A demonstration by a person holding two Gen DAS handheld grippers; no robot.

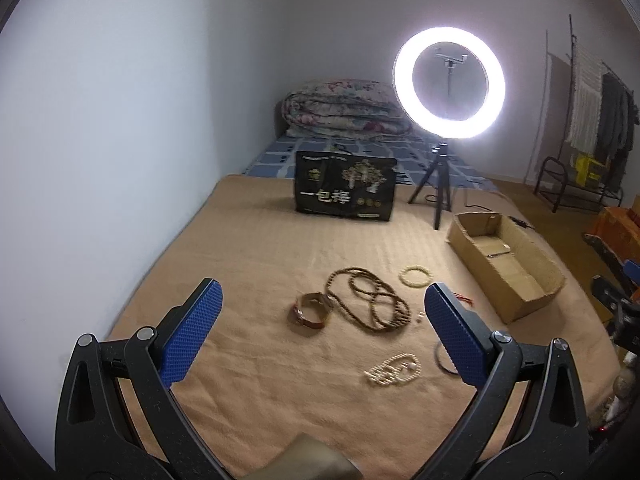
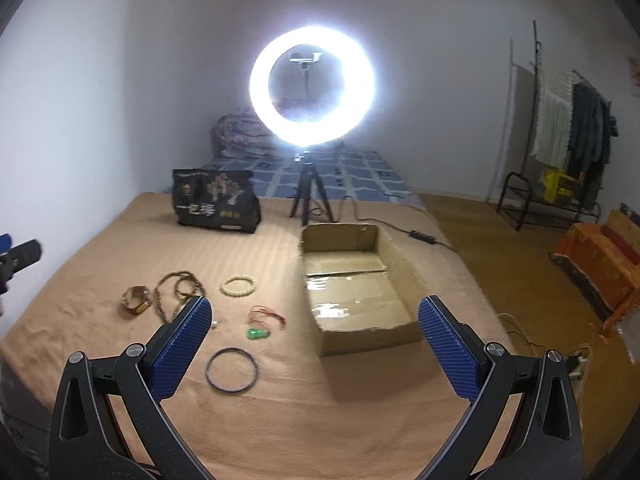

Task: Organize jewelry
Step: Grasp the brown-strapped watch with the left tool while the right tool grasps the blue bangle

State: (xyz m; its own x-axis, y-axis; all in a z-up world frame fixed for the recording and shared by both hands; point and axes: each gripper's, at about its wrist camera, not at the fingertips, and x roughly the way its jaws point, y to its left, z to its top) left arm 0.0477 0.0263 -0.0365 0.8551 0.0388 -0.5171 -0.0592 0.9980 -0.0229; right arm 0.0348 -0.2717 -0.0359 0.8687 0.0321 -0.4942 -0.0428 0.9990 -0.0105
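Jewelry lies on a tan blanket point(image 1: 260, 256). In the left wrist view I see a long brown bead necklace point(image 1: 370, 300), a brown leather band point(image 1: 312, 311), a pale bead bracelet point(image 1: 416, 276) and a white pearl strand point(image 1: 394, 370). My left gripper point(image 1: 322, 304) is open and empty above them. In the right wrist view I see a dark thin bangle point(image 2: 231, 369), a green pendant on red cord point(image 2: 262, 322), the pale bracelet point(image 2: 239, 285), the brown necklace point(image 2: 176, 288) and the band point(image 2: 135, 300). An open cardboard box point(image 2: 356, 288) sits to the right. My right gripper point(image 2: 314, 312) is open and empty.
A lit ring light on a tripod point(image 2: 310, 88) stands behind the box, its cable point(image 2: 420, 236) trailing right. A black printed bag point(image 2: 216, 202) stands at the back left. A folded quilt point(image 1: 340, 110) lies at the bed's head. A wall runs along the left; the floor drops off right.
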